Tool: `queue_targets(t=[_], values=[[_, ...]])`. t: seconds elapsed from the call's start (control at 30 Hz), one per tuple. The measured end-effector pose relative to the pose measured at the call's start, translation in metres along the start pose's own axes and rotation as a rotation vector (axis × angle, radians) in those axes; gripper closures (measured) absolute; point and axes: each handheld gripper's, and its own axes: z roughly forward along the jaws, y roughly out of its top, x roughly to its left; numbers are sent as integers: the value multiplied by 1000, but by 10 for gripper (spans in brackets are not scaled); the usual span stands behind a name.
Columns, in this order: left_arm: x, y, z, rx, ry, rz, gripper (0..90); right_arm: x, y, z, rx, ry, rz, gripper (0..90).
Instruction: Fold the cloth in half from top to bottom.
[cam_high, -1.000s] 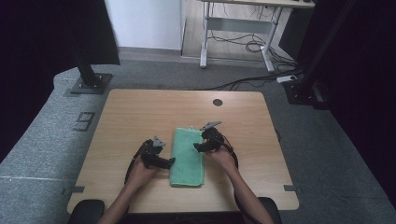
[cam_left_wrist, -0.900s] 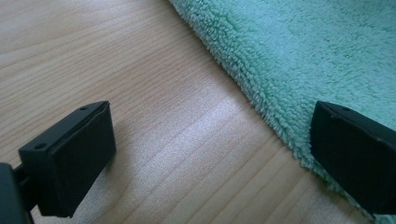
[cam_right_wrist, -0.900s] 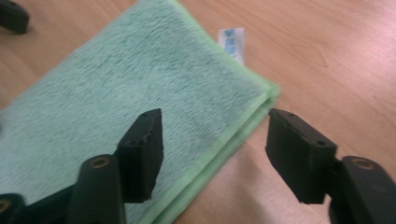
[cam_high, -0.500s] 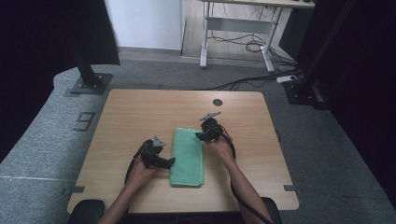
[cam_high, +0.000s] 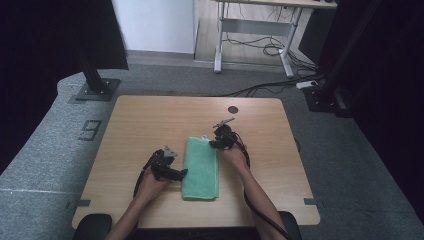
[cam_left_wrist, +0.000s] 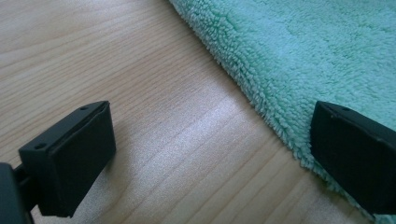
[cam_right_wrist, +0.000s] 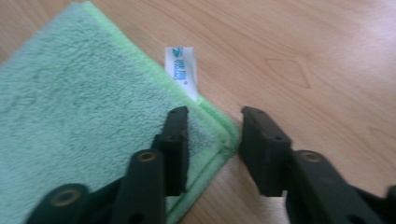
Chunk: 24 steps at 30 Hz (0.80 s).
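The largest change is in the right gripper (cam_high: 218, 142): over the last second it has travelled from the middle of the towel's right edge up toward the far right corner, and its jaws have just been closing as it went. In the right gripper view the two black jaws now straddle that corner of the green towel (cam_right_wrist: 84, 121), one jaw lying over the terry, the other over bare wood just beside the hemmed edge. A gap remains between them and the pads do not yet press the cloth, so the gripper is narrowed but not pinching. This reads as the approach to a corner grasp, likely the start of a fold or lift; the grip itself is not yet made.

The left gripper (cam_high: 176, 173) has kept its place at the towel's left edge, near the front. In its own view the jaws stand spread wide, one over the wooden table (cam_left_wrist: 154, 126), the other resting above the fringe of the towel (cam_left_wrist: 299, 51), holding nothing.

The towel lies flat in the middle of the table (cam_high: 150, 120), toward the person's side, as a narrow rectangle with its long side running away from the person, seemingly already folded lengthwise. Its pile is thick, looped and pale mint green, with a brighter green stitched hem. A small white label (cam_right_wrist: 182, 70) with teal printing sticks out from the edge just beyond the right gripper's jaws.
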Motion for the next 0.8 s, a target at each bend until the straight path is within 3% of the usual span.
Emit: queue_targets(t=[0.1, 0.17, 0.27, 0.57, 0.8], values=[[-1, 0, 0, -3, 2, -6, 10, 1, 0, -1, 8, 25, 9, 777], [-1, 0, 0, -3, 2, -6, 10, 4, 1, -1, 15, 22, -12, 825], [-1, 0, 0, -4, 3, -9, 11, 7, 3, -3, 14, 7, -36, 835], [-1, 0, 0, -2, 6, -8, 10, 10, 8, -25, -49, 48, -33, 836], [-1, 0, 0, 0, 8, -8, 10, 27, 8, -44, -97, 78, -103, 835]])
